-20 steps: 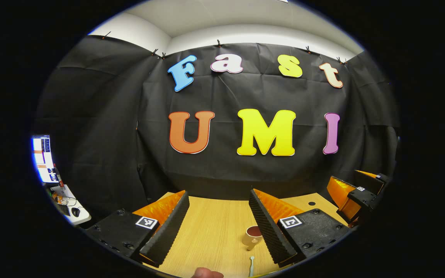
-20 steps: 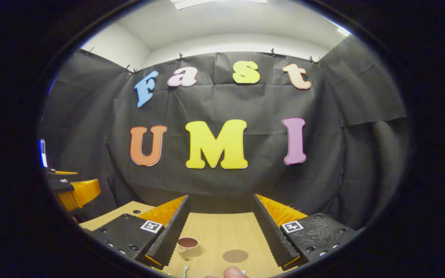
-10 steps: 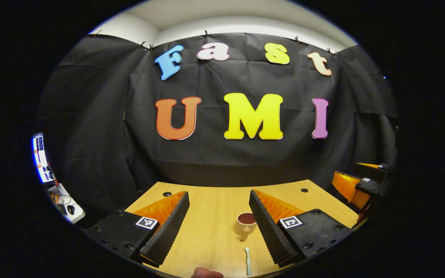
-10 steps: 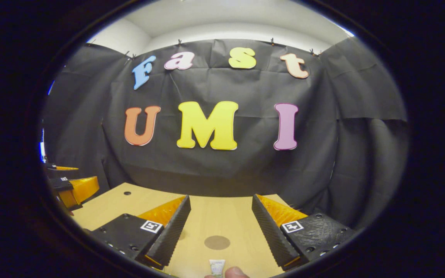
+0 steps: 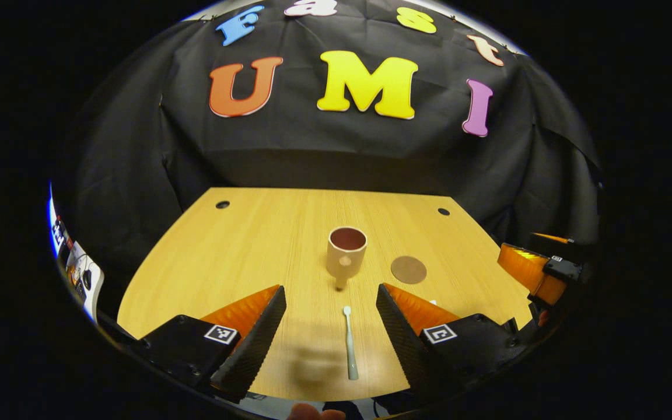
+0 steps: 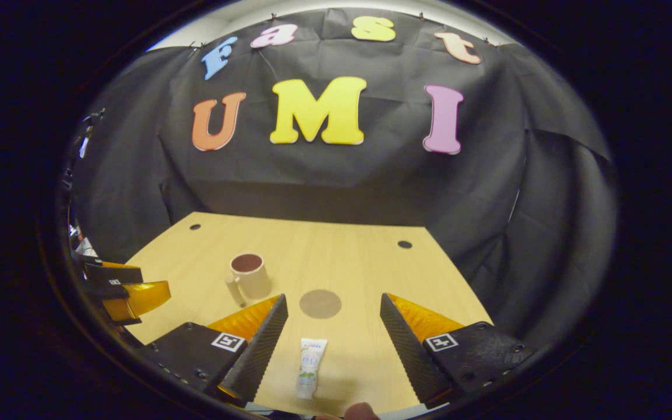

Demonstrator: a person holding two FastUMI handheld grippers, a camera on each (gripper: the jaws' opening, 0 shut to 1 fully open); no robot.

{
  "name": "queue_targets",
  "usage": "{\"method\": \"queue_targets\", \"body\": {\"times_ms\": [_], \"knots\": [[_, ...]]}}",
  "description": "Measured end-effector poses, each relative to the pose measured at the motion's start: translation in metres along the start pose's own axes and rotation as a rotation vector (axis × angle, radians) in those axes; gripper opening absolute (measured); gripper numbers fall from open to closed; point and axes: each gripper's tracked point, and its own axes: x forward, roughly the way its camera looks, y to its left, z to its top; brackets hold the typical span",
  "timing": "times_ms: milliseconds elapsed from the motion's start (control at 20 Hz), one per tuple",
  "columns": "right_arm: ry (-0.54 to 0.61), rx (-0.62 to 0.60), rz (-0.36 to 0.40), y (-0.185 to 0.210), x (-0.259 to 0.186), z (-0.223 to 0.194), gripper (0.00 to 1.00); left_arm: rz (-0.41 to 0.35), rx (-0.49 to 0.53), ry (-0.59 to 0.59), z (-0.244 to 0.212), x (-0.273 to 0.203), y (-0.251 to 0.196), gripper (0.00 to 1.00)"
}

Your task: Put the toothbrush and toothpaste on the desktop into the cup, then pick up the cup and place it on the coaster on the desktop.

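A tan mug with a dark inside [image 5: 346, 252] stands upright near the middle of the light wooden desktop [image 5: 242, 251], its handle pointing toward the near edge. Just beside it, toward the right edge, lies a flat round brown coaster [image 5: 408, 269]. A thin white toothbrush [image 5: 349, 343] lies flat close to the near edge, its head pointing at the mug. The left gripper [image 5: 330, 315] hangs above the toothbrush with its fingers spread wide, holding nothing.

In the right gripper view, a small white toothpaste tube [image 6: 310, 360] lies flat by the near edge, in front of the coaster [image 6: 320, 304]. The right gripper [image 6: 331, 324] hangs over the tube, fingers wide apart, not touching it.
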Motion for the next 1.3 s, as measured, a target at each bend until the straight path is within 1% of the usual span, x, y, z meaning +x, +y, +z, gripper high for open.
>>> {"method": "queue_targets", "body": {"times_ms": [200, 300, 450, 550, 600, 750, 800, 850, 900, 950, 1000, 1050, 1100, 1250, 1300], "knots": [[0.15, -0.009, 0.013, -0.003, 0.013, -0.044, 0.96, -0.03, -0.045, 0.178, -0.047, 0.018, -0.011, 1.0], [0.207, 0.002, 0.017, -0.002, 0.016, -0.062, 0.96, -0.039, -0.076, 0.228, -0.065, 0.033, -0.017, 1.0], [0.271, 0.013, 0.021, 0.001, 0.021, -0.081, 0.98, -0.029, -0.063, 0.28, -0.094, 0.061, -0.018, 1.0], [0.288, 0.002, 0.022, 0.003, 0.024, -0.089, 0.96, -0.025, -0.073, 0.315, -0.107, 0.068, -0.018, 1.0], [0.295, -0.009, 0.025, 0.005, 0.025, -0.093, 0.98, -0.021, -0.077, 0.33, -0.111, 0.072, -0.018, 1.0], [0.318, -0.027, 0.037, 0.009, 0.024, -0.1, 0.98, -0.012, -0.081, 0.357, -0.114, 0.077, -0.013, 1.0], [0.324, -0.028, 0.04, 0.01, 0.025, -0.104, 0.96, -0.01, -0.08, 0.368, -0.117, 0.08, -0.013, 1.0], [0.329, -0.029, 0.039, 0.01, 0.026, -0.106, 0.98, -0.009, -0.075, 0.38, -0.119, 0.082, -0.013, 0.99], [0.332, -0.029, 0.037, 0.009, 0.026, -0.108, 0.96, 0.0, -0.067, 0.388, -0.122, 0.085, -0.012, 0.99], [0.336, -0.027, 0.034, 0.008, 0.027, -0.109, 0.98, 0.0, -0.063, 0.396, -0.124, 0.086, -0.011, 0.96], [0.338, -0.023, 0.032, 0.008, 0.028, -0.11, 0.98, 0.0, -0.059, 0.404, -0.125, 0.088, -0.012, 0.95], [0.34, -0.02, 0.03, 0.007, 0.029, -0.11, 0.98, -0.003, -0.055, 0.416, -0.127, 0.089, -0.014, 0.92], [0.34, -0.019, 0.026, 0.006, 0.029, -0.111, 0.96, -0.005, -0.05, 0.421, -0.13, 0.091, -0.015, 0.9], [0.34, -0.017, 0.014, 0.002, 0.029, -0.11, 0.98, 0.006, -0.049, 0.45, -0.137, 0.093, -0.015, 0.83], [0.34, -0.014, 0.01, 0.001, 0.029, -0.111, 0.98, 0.01, -0.046, 0.458, -0.138, 0.093, -0.014, 0.82]]}}
